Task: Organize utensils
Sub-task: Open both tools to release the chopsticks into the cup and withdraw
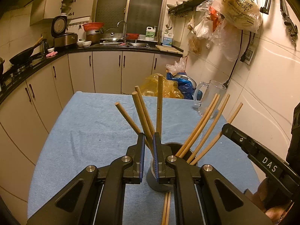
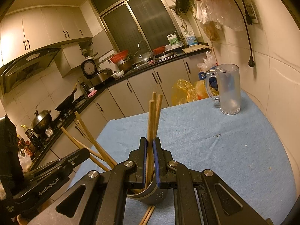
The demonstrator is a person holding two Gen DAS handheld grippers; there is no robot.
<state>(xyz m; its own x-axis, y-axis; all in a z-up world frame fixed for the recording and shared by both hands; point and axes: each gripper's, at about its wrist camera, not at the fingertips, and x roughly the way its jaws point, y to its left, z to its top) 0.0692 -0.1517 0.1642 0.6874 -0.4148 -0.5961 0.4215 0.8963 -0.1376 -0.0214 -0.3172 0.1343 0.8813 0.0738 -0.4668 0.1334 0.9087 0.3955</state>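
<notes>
Between my left gripper (image 1: pixel 149 140) jaws, a fanned chopstick bundle (image 1: pixel 144 112) sits clamped; my right gripper (image 2: pixel 150 146) clamps another bundle (image 2: pixel 152 116), both poised over the holder (image 1: pixel 159 178) for dropping in.

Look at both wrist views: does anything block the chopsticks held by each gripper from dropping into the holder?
Nothing visible does. The left gripper and right gripper each clamp chopsticks directly above the open holder, with several ends already inside.
</notes>
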